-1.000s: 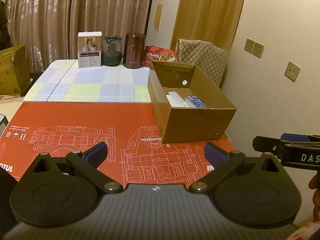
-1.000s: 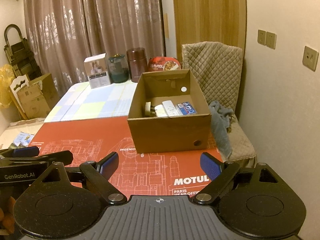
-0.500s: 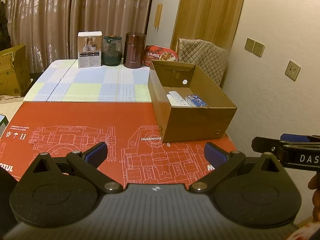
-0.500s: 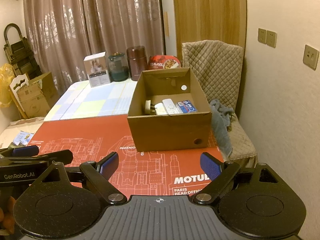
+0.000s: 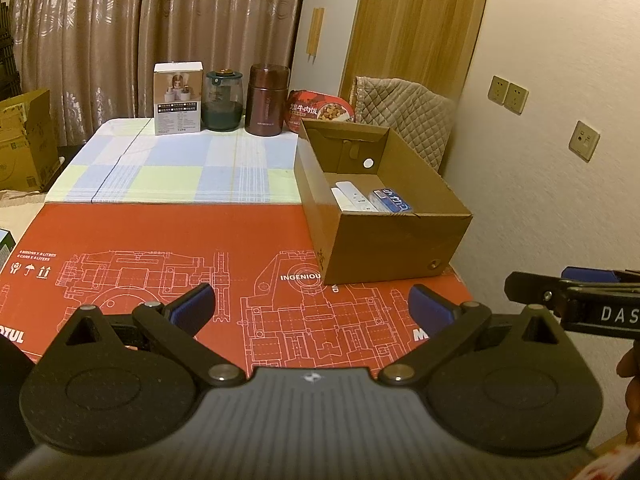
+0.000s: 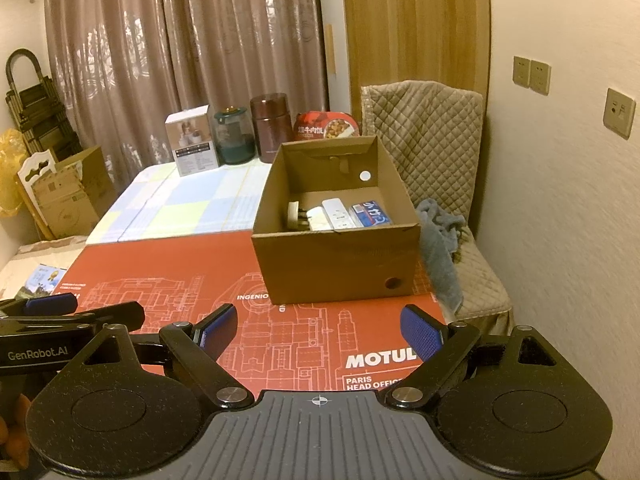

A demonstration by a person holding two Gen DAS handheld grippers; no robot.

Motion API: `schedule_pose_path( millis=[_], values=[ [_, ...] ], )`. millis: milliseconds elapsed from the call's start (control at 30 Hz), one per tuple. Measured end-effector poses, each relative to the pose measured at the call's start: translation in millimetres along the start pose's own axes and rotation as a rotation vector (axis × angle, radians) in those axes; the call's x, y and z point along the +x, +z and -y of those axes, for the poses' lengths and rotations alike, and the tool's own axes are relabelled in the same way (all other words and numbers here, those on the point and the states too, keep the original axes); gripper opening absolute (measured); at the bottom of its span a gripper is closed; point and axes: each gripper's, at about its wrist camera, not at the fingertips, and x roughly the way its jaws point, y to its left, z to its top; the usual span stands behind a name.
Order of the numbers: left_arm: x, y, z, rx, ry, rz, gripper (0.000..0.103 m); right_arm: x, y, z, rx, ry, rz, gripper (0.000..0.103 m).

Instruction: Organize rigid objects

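corrugated brown cardboard box (image 6: 336, 264) on glossy red printed mat (image 6: 168, 264); before it, left gripper (image 5: 311, 307) and right gripper (image 6: 318, 330) spread wide, empty.

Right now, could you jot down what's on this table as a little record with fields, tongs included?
surface: red printed mat in front, checked cloth behind
box: open cardboard box on the mat's right side
in the box: white remote, blue packet, a plug-like item
back row: white carton, glass jar, brown flask, red meal tray
left tongs: open, empty
right tongs: open, empty
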Motion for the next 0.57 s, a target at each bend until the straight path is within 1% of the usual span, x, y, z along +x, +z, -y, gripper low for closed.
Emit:
schedule_pose_path(
  millis=[400,567],
  values=[
    [2.4,-1.4,1.7,0.008,-0.013,0.001,0.102,-0.7,-0.6,1.4,0.003,-0.002,0.0,0.086],
    [0.3,-0.5,-2.2,0.0,-0.031,0.018,0.102,-1.3,-0.7,3.2,0.005,0.002,0.003,0.086]
  ],
)
